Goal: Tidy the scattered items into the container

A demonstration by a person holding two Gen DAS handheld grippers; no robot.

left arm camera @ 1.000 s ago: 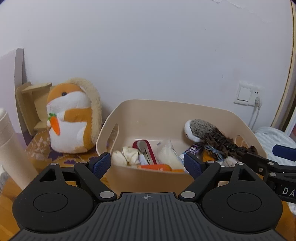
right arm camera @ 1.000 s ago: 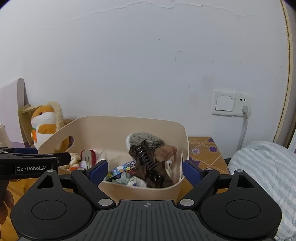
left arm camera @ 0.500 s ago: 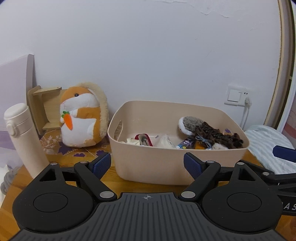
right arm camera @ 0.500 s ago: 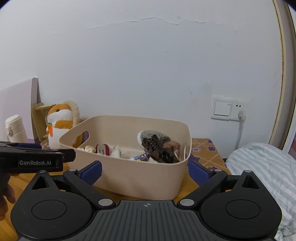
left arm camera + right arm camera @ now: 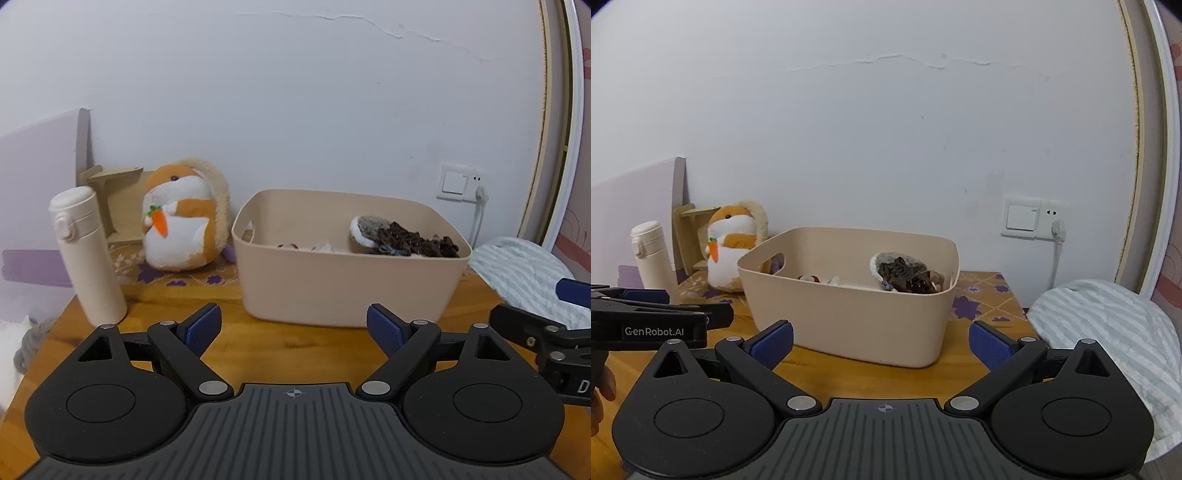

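I had drawn both grippers back from the bin since a second earlier: my left gripper (image 5: 294, 328) and right gripper (image 5: 881, 345) stood with jaws wide and nothing between them above the wooden table (image 5: 288, 347). One beige container (image 5: 347, 280) sat just ahead, holding a grey plush (image 5: 369, 230) and a brown hair claw (image 5: 417, 242); its smaller contents were mostly hidden by the rim. Beyond stood one cream bottle (image 5: 86, 254) and one hamster plush (image 5: 181, 221).

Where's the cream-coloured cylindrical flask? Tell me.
In the left wrist view, the cream-coloured cylindrical flask stands upright at the wooden table's left, beside the orange-and-white hamster plush.
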